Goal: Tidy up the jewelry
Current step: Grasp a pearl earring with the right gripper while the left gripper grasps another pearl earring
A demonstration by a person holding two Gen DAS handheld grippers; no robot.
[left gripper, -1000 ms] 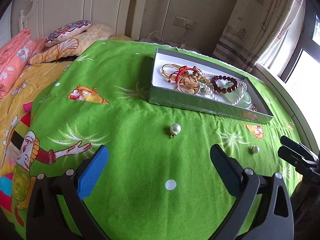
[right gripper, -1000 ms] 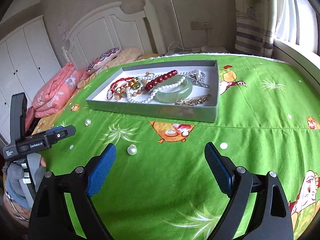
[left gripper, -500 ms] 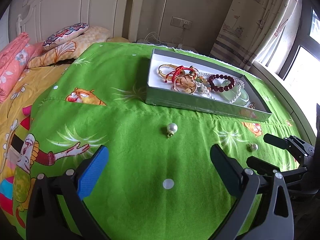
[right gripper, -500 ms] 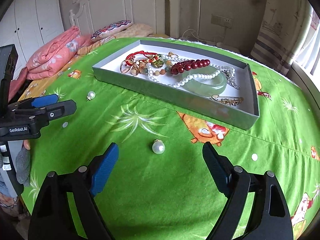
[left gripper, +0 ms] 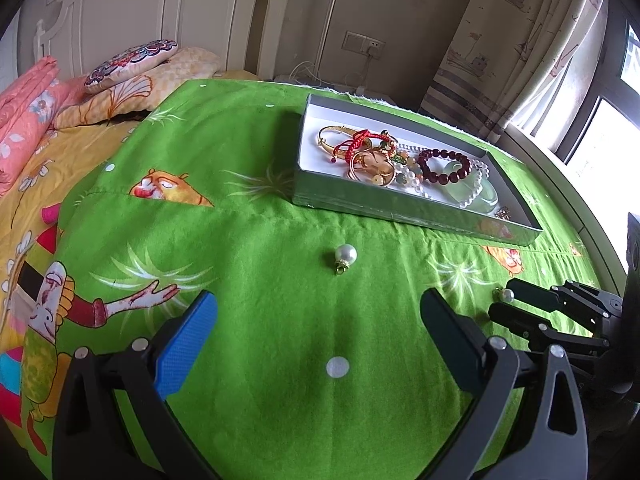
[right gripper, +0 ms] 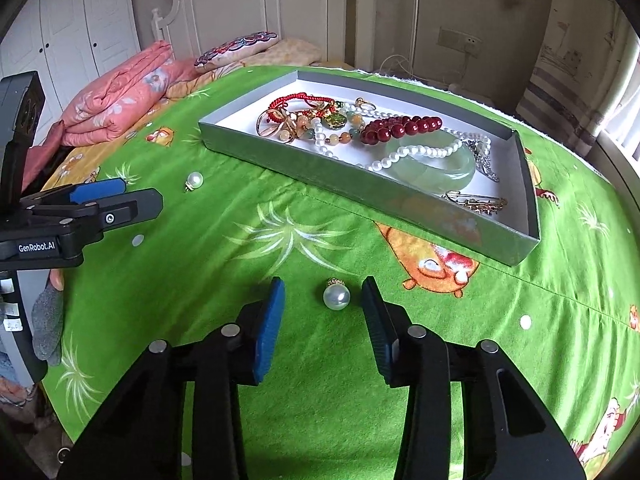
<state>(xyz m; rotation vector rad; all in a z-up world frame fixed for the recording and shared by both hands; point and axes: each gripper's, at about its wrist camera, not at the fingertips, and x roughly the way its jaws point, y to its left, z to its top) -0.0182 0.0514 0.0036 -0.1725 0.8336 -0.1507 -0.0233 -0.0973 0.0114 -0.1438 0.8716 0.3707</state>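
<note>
A loose pearl pendant (right gripper: 336, 296) lay on the green bedspread (right gripper: 280, 360) at lower centre of the right wrist view, its gold cap toward the top of the frame. The right gripper (right gripper: 323, 300) straddled it, jaws having just been closing, the pearl between them but the blue pads (right gripper: 269, 328) not yet touching it. A second pearl pendant (left gripper: 346, 254) sat mid-frame in the left wrist view, well ahead of the left gripper (left gripper: 318, 328), whose jaws stood wide apart with nothing in them. The grey tray (right gripper: 360, 196), in the upper middle of the right view, already held a jade bangle (right gripper: 430, 166), dark red beads (right gripper: 400, 128), a white pearl strand (right gripper: 400, 158) and gold pieces.

The risk here was probably the pearl itself: round, smooth and resting on soft cloth, it could roll or squirt out forward if the pads met it off-centre or above its middle. Closing too low might pinch a fold of bedspread along with it and drag the cloth, shifting the tray
</note>
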